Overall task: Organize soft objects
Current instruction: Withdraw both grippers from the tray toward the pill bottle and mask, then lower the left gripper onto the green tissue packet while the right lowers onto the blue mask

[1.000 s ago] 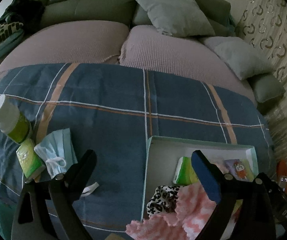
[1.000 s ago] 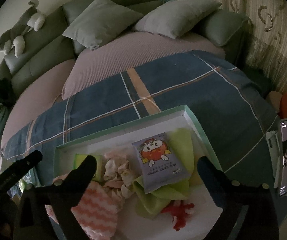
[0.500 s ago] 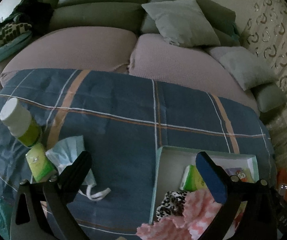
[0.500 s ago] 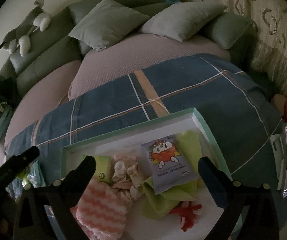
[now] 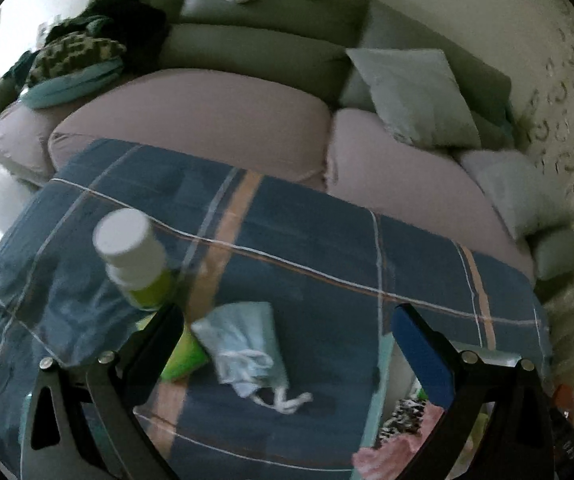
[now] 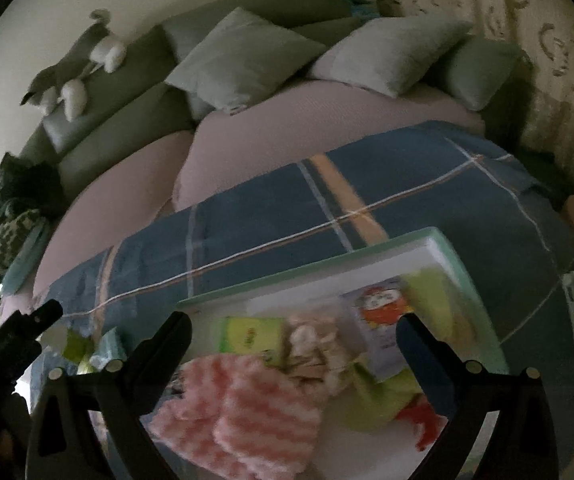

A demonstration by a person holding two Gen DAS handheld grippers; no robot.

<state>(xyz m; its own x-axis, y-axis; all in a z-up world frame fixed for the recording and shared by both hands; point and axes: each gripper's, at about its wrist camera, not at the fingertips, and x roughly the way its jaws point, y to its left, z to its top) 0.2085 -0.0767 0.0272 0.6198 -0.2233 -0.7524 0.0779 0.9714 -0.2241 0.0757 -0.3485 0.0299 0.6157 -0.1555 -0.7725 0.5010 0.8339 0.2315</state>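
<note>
Woven plaid cloth blanket (image 5: 319,240), fluffy pink towel (image 6: 239,408), smooth plastic bottle (image 5: 135,256), pleated face mask (image 5: 243,344)

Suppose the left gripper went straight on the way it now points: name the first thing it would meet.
Most likely the light blue face mask, lying crumpled on the plaid blanket between the open fingers of the left gripper. Depth is unclear, so it might instead meet blanket just beyond it.

Open blue plaid blanket (image 5: 327,240) is seen beyond a crumpled pale-blue face mask (image 5: 247,344), flanked by a white-capped green bottle (image 5: 135,256) and a mint-rimmed white tray (image 6: 451,256).
</note>
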